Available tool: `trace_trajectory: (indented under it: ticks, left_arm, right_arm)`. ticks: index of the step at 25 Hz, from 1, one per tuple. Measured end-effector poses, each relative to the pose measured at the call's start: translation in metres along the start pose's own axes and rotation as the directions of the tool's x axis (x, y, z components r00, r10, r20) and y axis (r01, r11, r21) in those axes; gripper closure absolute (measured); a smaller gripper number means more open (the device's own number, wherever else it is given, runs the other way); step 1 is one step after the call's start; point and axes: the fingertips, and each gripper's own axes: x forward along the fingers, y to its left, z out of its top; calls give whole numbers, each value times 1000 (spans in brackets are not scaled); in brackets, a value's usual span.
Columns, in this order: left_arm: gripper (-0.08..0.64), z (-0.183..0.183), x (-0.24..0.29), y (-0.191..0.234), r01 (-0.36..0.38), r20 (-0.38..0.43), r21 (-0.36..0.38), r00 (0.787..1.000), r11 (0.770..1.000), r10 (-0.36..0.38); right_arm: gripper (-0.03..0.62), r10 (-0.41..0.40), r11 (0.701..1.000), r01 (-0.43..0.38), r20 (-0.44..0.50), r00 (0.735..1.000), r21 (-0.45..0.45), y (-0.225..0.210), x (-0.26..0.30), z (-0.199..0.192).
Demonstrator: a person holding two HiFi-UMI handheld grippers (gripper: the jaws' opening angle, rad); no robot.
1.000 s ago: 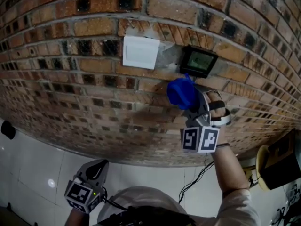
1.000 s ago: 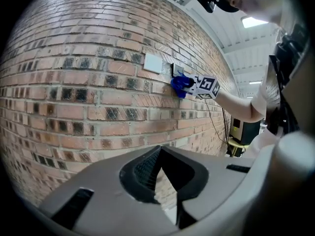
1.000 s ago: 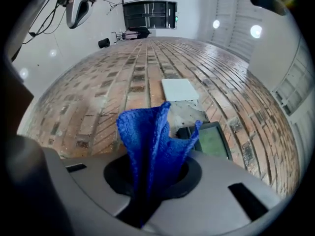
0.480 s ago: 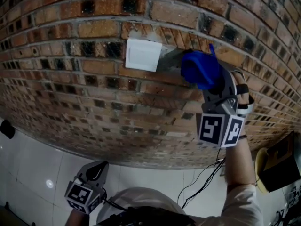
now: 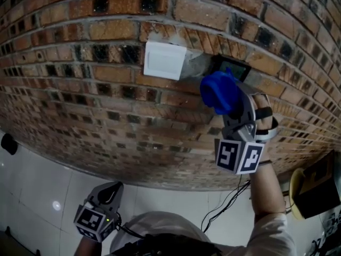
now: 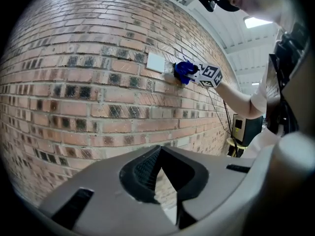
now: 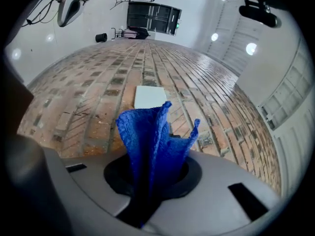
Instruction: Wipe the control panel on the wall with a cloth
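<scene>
On the brick wall (image 5: 80, 84) a white switch plate (image 5: 164, 61) sits left of the small black control panel (image 5: 234, 65). Only the panel's upper edge shows. My right gripper (image 5: 229, 108) is shut on a bunched blue cloth (image 5: 219, 91), which lies against the panel's lower part. In the right gripper view the cloth (image 7: 152, 136) stands up from the closed jaws of the right gripper (image 7: 147, 181), with the white plate (image 7: 150, 96) just beyond. My left gripper (image 5: 108, 192) hangs low by the floor, shut and empty. The left gripper view shows the left gripper (image 6: 160, 154) shut and the distant cloth (image 6: 183, 72).
A black cable (image 5: 224, 202) hangs below the right arm. A yellow round stand with a black box (image 5: 311, 185) is at the lower right. White floor tiles (image 5: 37, 185) run along the wall's base, with a small black object (image 5: 8, 143) at the left.
The right gripper lifted the cloth from below the panel up over it, then slid it slightly down and left, so the panel's top edge shows again. The left gripper has stayed put.
</scene>
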Motion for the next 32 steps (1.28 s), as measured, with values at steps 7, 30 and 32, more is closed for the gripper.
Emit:
trace_trajectory:
  ticks: [7,30,32]
  left_arm:
    - [559,0,7,-5,20,-10,21,1000,1000,-20]
    - [558,2,3,2,4,14,-2,1000,1000,-3]
    - [558,-1,3,3,3,3,15,1000,1000,-3]
  right_arm:
    - [503,129,992,-129,-4,992,12,64,2,-7]
    - [503,-17,1000,17,19,1000,-8,-15,0,-2]
    - [503,7,1000,-7,22,1000,-3,2,-2,-2]
